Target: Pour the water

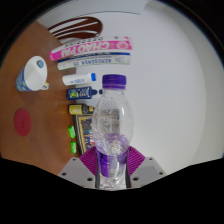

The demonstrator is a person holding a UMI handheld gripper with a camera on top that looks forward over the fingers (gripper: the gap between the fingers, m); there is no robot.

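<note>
Bottle: clear plastic water bottle with a purple cap (112,125), upright, between the fingers, base hidden low between them.
Gripper (112,165): both purple pads (91,160) pressed against the bottle's lower body, clenched on it.
Beyond the bottle: small row of markers and tubes (80,92) on the white table (180,90), a pink-and-white printed box (95,47) farther off.
Receiving vessel: possibly the pale blue cup-like thing (30,75) on the brown surface (20,110); hard to tell.
Step in hand: likely carrying the bottle toward a pour; cap on.
Doing it well: firm, level hold; upright carry; cap off before tilting; slow tilt over the vessel's mouth.
</note>
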